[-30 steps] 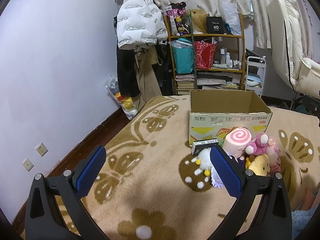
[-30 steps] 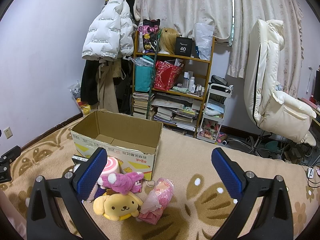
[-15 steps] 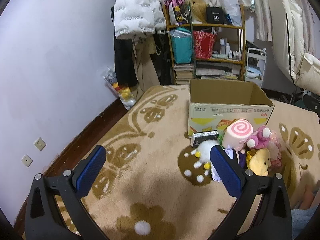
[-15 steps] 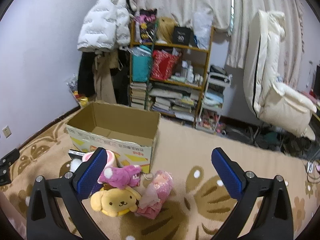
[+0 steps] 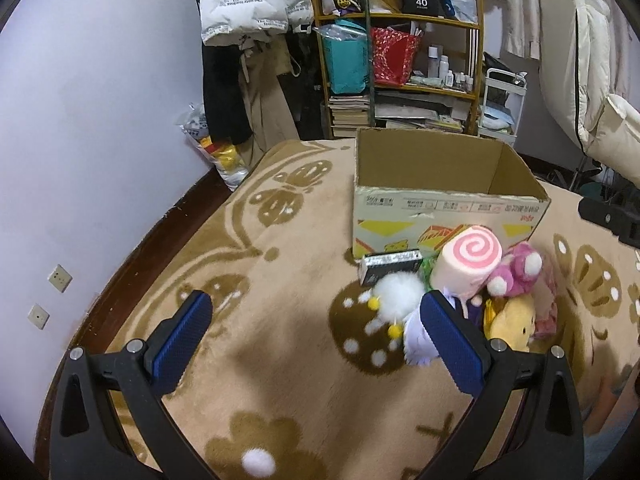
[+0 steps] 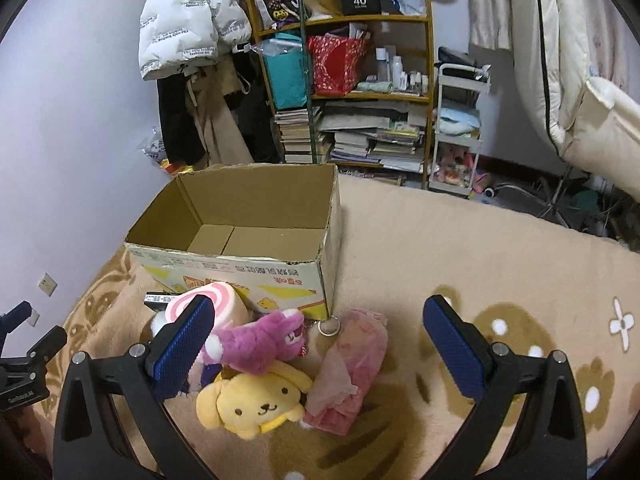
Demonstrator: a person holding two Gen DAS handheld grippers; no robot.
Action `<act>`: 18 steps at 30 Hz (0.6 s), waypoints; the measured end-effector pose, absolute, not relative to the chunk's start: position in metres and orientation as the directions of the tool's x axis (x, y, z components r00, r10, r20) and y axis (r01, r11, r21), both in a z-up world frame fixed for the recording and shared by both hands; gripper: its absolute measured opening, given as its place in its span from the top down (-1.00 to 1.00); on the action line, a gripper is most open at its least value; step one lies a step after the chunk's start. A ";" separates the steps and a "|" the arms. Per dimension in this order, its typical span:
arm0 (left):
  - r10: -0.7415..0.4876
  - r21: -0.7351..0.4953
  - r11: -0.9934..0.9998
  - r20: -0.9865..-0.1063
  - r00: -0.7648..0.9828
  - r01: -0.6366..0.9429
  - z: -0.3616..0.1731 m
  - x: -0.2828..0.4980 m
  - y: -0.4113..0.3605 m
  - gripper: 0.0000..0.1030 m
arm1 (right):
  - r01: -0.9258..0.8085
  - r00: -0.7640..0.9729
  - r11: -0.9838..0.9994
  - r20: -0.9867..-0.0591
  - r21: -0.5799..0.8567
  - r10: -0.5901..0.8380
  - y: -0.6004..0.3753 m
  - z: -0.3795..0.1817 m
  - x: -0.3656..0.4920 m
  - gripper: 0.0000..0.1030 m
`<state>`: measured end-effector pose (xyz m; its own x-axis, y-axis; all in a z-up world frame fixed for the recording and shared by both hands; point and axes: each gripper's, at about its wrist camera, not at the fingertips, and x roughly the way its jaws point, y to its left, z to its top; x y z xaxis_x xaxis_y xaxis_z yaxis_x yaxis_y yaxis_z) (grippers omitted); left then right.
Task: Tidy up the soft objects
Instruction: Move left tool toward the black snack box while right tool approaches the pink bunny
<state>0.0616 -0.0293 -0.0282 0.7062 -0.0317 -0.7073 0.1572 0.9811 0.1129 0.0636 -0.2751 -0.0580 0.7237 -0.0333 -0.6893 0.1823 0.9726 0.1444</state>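
An empty cardboard box (image 6: 240, 216) (image 5: 440, 196) stands on the beige carpet. A pile of soft toys lies against its front: a pink swirl roll (image 6: 224, 300) (image 5: 468, 266), a magenta plush (image 6: 260, 342) (image 5: 516, 274), a yellow dog plush (image 6: 252, 400) (image 5: 510, 322), a pink wrapped doll (image 6: 352, 364) and a white pompom toy (image 5: 396, 294). My right gripper (image 6: 316, 332) hovers open above the pile. My left gripper (image 5: 316, 332) is open over bare carpet, its right finger next to the white toy.
A small dark flat box (image 5: 390, 266) leans on the carton. Behind stand a cluttered shelf (image 6: 348, 80), hanging coats (image 6: 188, 40), a white trolley (image 6: 456, 128) and a cream chair (image 6: 580, 80). The wall (image 5: 80, 140) runs along the left.
Both grippers have tilted downward and come closer to the toy pile and box; the box's inside now shows in the right wrist view. Both stay open.
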 end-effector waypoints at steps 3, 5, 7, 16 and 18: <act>-0.042 0.093 0.984 -0.717 0.696 0.155 -0.031 0.077 -0.036 -0.99 | 0.179 0.713 0.972 -0.701 0.152 -0.022 -0.272 -0.063 0.076 -1.00; -0.050 0.079 0.985 -0.727 0.685 0.156 -0.034 0.088 -0.040 -0.99 | 0.175 0.705 0.971 -0.709 0.162 -0.009 -0.273 -0.069 0.081 -1.00; -0.056 0.070 0.985 -0.737 0.674 0.158 -0.039 0.099 -0.045 -0.99 | 0.172 0.698 0.970 -0.716 0.170 0.001 -0.270 -0.072 0.088 -1.00; -0.092 0.001 0.989 -0.784 0.614 0.148 -0.071 0.136 -0.059 -0.99 | 0.156 0.644 0.966 -0.763 0.205 0.058 -0.268 -0.099 0.113 -1.00; -0.097 -0.008 0.989 -0.796 0.597 0.150 -0.077 0.142 -0.061 -0.99 | 0.152 0.637 0.962 -0.767 0.228 0.081 -0.269 -0.103 0.116 -1.00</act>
